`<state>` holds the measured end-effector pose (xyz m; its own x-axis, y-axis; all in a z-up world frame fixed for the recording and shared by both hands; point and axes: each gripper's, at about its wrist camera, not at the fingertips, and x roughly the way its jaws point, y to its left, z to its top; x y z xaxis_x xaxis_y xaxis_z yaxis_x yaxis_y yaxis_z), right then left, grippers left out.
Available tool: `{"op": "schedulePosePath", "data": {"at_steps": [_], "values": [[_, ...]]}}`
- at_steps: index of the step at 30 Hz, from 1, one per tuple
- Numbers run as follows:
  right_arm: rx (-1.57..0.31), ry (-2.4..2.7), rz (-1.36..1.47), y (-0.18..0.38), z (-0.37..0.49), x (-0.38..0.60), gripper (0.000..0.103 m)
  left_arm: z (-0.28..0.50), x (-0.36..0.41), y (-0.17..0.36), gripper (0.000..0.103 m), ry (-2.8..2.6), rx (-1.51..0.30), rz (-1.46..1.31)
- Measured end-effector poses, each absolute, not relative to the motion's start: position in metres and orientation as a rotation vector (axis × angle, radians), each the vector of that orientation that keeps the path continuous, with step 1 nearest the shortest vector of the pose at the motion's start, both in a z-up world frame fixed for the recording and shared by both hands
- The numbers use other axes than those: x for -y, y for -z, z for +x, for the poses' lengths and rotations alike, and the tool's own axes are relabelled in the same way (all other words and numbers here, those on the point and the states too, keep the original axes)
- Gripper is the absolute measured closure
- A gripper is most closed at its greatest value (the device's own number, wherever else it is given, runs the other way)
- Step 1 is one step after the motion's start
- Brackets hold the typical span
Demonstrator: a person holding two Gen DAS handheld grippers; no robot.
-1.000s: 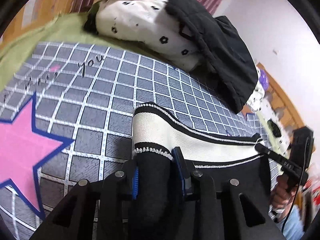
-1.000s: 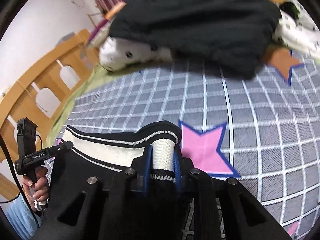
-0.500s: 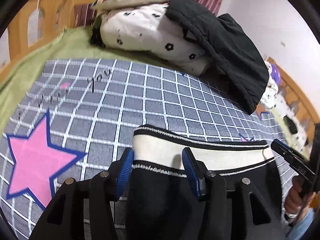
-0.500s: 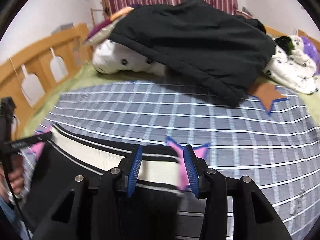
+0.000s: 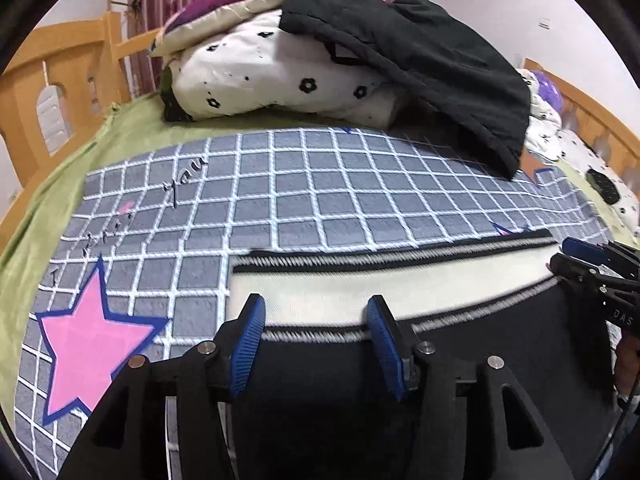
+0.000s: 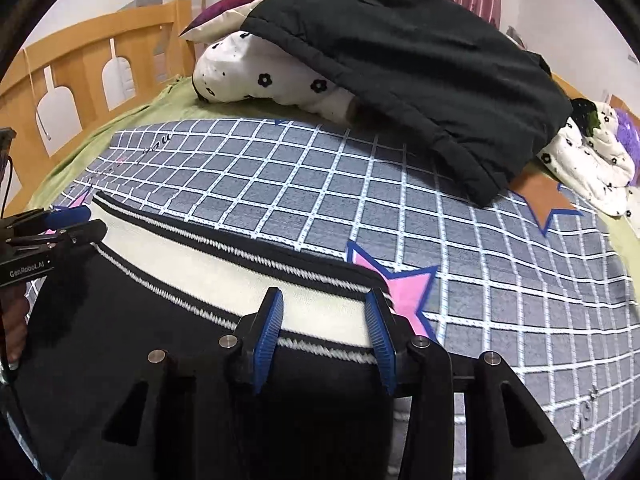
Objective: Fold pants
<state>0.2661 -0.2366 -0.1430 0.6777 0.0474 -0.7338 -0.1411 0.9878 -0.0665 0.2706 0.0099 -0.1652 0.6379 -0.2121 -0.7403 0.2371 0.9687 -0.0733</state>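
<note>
Black pants [image 5: 328, 392] with a cream waistband [image 5: 360, 288] edged in black and white stripes lie flat on the grey checked blanket [image 5: 320, 200]. My left gripper [image 5: 316, 316] is open, its blue pads on either side of the waistband's left end. My right gripper [image 6: 324, 308] is open over the waistband's right end [image 6: 320, 304]. The pants also show in the right wrist view [image 6: 140, 344]. Each gripper shows at the edge of the other's view: the right one [image 5: 588, 264], the left one [image 6: 60, 224].
A black jacket [image 6: 420, 64] lies over a white flowered duvet [image 5: 272, 76] at the far side of the bed. Wooden bed rails [image 6: 80, 68] stand at left and right. Pink stars [image 5: 88, 336] mark the blanket. Another white bundle [image 6: 592, 160] lies far right.
Both grippers were shut on the waistband ends a second ago; both have opened and let the waistband go. It now lies flat and stretched on the blanket.
</note>
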Motion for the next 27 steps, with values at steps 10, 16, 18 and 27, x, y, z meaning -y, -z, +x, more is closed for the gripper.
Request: {"op": "schedulePosePath", "data": {"at_steps": [10,16,18,27], "values": [[-0.856,-0.106,-0.099,0.146,0.193,0.249,0.056,0.208,-0.001,0.177,0.045,0.235,-0.975,0.079],[-0.846,-0.103,-0.097,0.150,0.136,0.246,0.056,0.153,0.005,0.175,0.045,0.229,-0.983,0.130],[-0.853,-0.102,-0.113,0.154,0.118,0.245,0.056,0.134,0.002,0.173,0.045,0.214,-0.986,0.109],[-0.875,-0.082,-0.094,0.160,0.088,0.244,0.055,0.088,-0.022,0.168,0.044,0.127,-0.985,0.033]]}}
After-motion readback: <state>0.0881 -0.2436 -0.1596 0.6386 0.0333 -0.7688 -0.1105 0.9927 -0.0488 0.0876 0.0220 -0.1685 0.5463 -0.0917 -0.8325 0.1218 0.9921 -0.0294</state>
